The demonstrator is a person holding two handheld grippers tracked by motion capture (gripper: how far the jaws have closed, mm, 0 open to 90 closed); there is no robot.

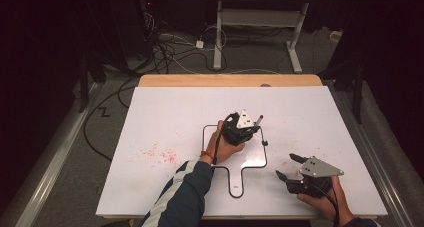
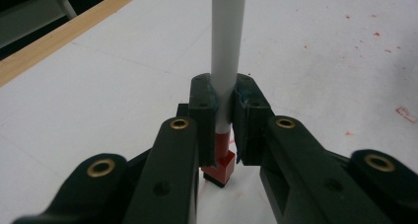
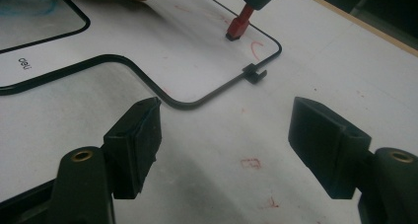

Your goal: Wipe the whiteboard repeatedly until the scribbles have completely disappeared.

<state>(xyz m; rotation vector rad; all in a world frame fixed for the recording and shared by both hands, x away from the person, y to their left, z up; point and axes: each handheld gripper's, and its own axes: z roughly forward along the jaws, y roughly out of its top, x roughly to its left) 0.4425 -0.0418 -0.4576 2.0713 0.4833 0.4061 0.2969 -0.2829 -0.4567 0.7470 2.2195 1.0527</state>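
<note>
White bench (image 1: 165, 122) under dim light — the left hand-held gripper (image 2: 224, 130) clamps a marker (image 2: 226, 51) upright, tip on the whiteboard (image 1: 252, 157); the right hand-held gripper (image 1: 288, 167) waits nearby, jaws apart.

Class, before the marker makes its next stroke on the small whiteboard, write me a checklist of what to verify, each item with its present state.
1. Left gripper shut on the marker: ok, both pads clamp the white barrel.
2. Marker's red tip over the whiteboard, inside its black frame: ok.
3. Tip touching the surface: cannot tell; it is at or just above it.
4. Right gripper out of the way: ok, open, nothing between the jaws, off the board's corner.
5. Board held steady: not ok, no gripper grips it; the left hand lies over it.
6. Writing area clean: not ok, faint red marks near the tip.
</note>
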